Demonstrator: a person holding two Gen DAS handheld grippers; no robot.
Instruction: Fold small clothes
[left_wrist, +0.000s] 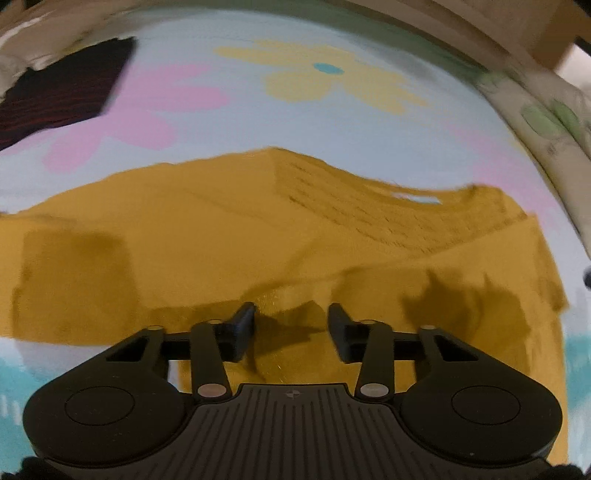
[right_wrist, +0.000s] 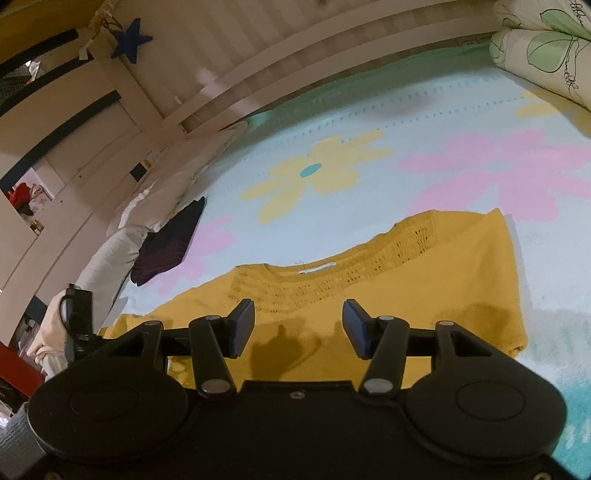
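The bed cover (right_wrist: 369, 122) with flowers carries the yellow top (right_wrist: 424, 295), which lies flat just ahead of and under both hand-held grippers, its long axis across their fingers and the neckline (right_wrist: 317, 267) on the far side. The left hand-held gripper (left_wrist: 291, 325) and the right hand-held gripper (right_wrist: 298, 325) are both released and hold nothing. I judge the left one is nearer to the cloth.

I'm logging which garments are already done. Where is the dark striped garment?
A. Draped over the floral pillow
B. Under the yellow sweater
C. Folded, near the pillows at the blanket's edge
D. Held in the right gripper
C: the dark garment lies folded beside the white pillows, apart from the yellow sweater; both grippers are open and hold nothing.
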